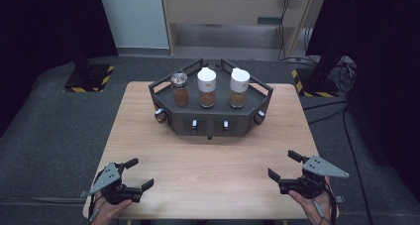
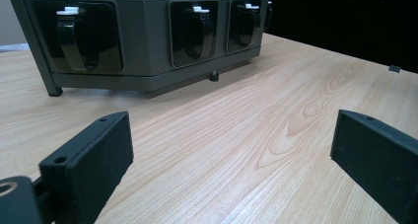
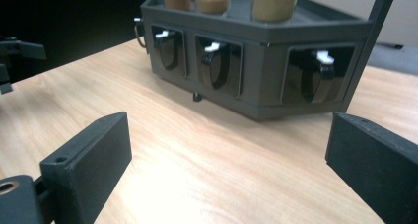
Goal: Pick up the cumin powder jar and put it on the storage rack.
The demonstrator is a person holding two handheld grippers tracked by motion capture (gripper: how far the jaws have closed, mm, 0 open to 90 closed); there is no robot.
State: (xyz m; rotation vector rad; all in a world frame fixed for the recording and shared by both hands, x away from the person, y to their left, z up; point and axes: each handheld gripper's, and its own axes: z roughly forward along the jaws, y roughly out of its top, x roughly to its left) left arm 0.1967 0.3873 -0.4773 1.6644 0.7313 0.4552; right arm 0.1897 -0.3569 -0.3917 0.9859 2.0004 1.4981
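Observation:
A dark grey angled rack point(image 1: 213, 127) stands at the far middle of the wooden table point(image 1: 208, 160). On it stand three jars of brown spice: one with a metal cap point(image 1: 180, 88) at left, and two with white caps point(image 1: 207, 87) point(image 1: 238, 87). The rack's front wall point(image 2: 148, 41) point(image 3: 266, 86) has recesses holding black hooks with white tips point(image 2: 74, 34). My left gripper point(image 1: 140, 173) point(image 2: 231, 155) is open over the near left corner, nothing between its jaws. My right gripper point(image 1: 282, 164) point(image 3: 229, 155) is open at the near right, also holding nothing. Both sit well short of the rack.
Bare wood lies between the grippers and the rack. Beyond the table, two black stand bases with yellow-black tape point(image 1: 89, 77) point(image 1: 317, 82) sit on the grey floor, with cables point(image 1: 341, 66) at the right. A cabinet point(image 1: 223, 17) stands behind.

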